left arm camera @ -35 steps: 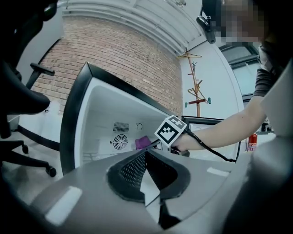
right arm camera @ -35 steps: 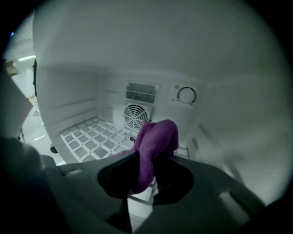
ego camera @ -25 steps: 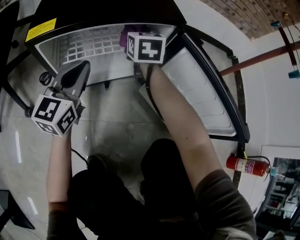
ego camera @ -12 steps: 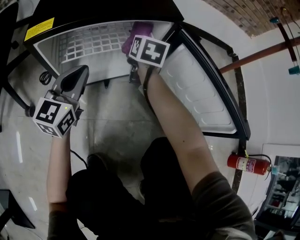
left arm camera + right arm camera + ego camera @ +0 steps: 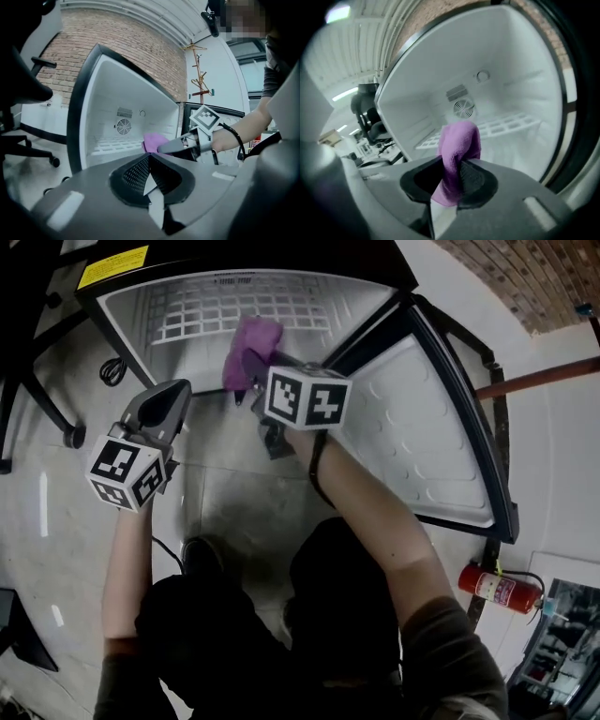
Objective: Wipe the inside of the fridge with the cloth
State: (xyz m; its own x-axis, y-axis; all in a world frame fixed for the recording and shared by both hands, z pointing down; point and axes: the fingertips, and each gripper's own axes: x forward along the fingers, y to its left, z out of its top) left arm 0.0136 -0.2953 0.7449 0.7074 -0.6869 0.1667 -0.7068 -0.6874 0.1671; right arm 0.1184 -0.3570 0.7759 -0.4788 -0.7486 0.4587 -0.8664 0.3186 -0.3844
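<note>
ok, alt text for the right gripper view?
The right tongs grip a purple cloth, held up before the open white fridge. Behind the cloth are a grid shelf and a round fan vent on the back wall.

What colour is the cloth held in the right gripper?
Purple; the cloth shows best in the right gripper view.

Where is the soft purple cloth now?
In the head view, the purple cloth sits top centre, pinched in the right gripper at the open white fridge's mouth.
</note>
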